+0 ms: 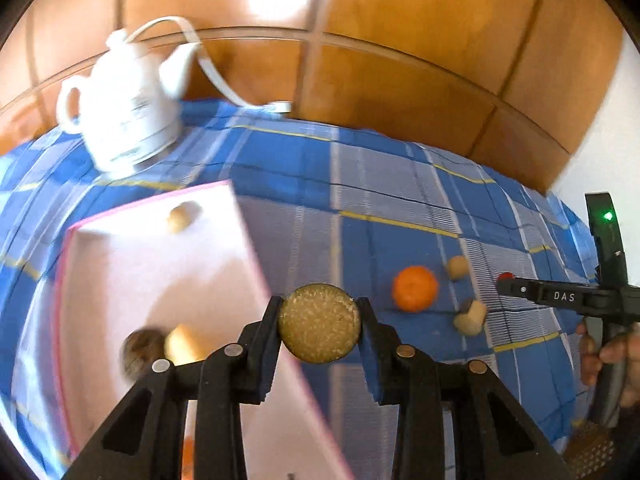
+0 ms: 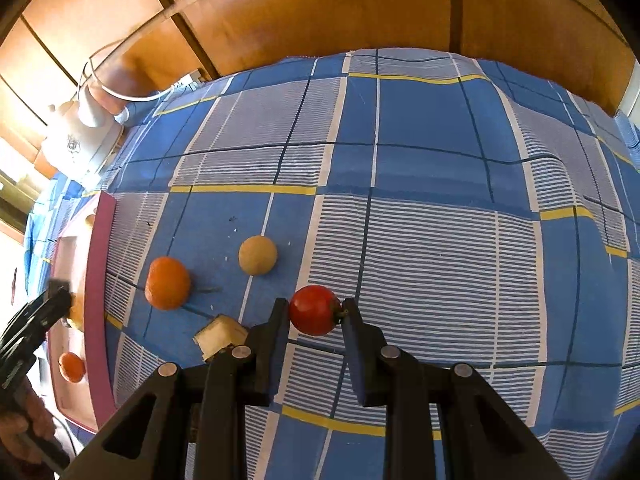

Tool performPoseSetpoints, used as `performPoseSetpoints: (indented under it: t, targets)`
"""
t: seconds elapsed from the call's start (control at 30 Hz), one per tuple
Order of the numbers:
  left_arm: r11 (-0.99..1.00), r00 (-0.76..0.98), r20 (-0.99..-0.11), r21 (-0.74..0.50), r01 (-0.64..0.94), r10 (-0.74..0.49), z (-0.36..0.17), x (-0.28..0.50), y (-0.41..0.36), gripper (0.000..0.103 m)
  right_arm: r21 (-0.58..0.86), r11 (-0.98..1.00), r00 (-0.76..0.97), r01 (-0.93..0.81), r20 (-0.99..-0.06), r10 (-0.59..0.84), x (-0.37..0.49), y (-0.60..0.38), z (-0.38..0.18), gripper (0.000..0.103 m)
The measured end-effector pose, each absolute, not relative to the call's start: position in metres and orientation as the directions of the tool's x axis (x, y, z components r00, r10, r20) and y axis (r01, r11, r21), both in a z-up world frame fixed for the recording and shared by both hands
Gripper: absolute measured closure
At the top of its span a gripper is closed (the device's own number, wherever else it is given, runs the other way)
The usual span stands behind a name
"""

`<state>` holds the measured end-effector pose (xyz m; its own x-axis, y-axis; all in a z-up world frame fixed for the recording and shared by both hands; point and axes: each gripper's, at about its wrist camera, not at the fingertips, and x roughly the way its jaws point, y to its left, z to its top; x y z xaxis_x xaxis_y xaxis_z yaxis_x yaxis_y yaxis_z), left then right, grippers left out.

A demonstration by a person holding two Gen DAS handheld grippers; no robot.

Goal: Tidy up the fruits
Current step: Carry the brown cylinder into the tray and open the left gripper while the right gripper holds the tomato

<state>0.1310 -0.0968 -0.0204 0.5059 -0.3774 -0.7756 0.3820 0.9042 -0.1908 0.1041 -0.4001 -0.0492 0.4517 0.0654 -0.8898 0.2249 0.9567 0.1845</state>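
Observation:
My left gripper [image 1: 319, 307] is shut on a round, speckled tan fruit [image 1: 319, 326], held just above the right rim of the white, pink-edged tray [image 1: 160, 272]. Inside the tray lie a small tan fruit [image 1: 182, 216], a brown fruit [image 1: 142, 350] and a yellowish piece [image 1: 185, 345]. My right gripper [image 2: 315, 306] is shut on a red tomato [image 2: 314, 312] low over the checked cloth. On the cloth to its left sit an orange [image 2: 167, 283], a tan ball [image 2: 257, 255] and a pale cut piece [image 2: 219, 336]. The tray [image 2: 97, 280] also holds a small orange [image 2: 72, 366].
A white teapot [image 1: 124, 116] with a white cord stands at the back left on the blue checked cloth [image 2: 440, 260]. Brown wooden panels [image 1: 400, 60] rise behind it. A hand [image 1: 612, 356] holds the right tool at the view's right edge.

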Motion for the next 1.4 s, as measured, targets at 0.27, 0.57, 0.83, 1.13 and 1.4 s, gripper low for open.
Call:
performPoseSetpoints:
  t: [0.27, 0.57, 0.83, 1.13, 1.4]
  targets:
    - [0.973, 0.553, -0.801, -0.182, 0.141, -0.23, -0.029, 0.115, -0.004, 0.067, 0.153, 0.967, 0.455, 0.204, -0.889, 0.044, 0.102, -0.393, -0.048, 0.076]
    - [0.984, 0.571, -0.806, -0.175, 0.017, -0.153, -0.034, 0.112, 0.046, 0.067, 0.12, 0.971, 0.451, 0.209, -0.893, 0.013, 0.1, -0.392, -0.048, 0.076]
    - [0.99, 0.586, -0.802, -0.139, 0.008, -0.117, -0.032, 0.146, 0.049, 0.067, 0.108, 0.973, 0.444, 0.203, -0.896, 0.007, 0.101, -0.39, -0.05, 0.076]
    - [0.995, 0.559, -0.826, -0.1, -0.005, -0.08, -0.05, 0.179, 0.043, 0.067, 0.102, 0.974, 0.44, 0.201, -0.898, 0.004, 0.102, -0.389, -0.052, 0.076]
    - [0.999, 0.585, -0.811, -0.051, -0.01, -0.036, -0.053, 0.198, 0.039, 0.057, 0.103, 0.973, 0.44, 0.204, -0.898, 0.003, 0.103, -0.389, -0.053, 0.076]
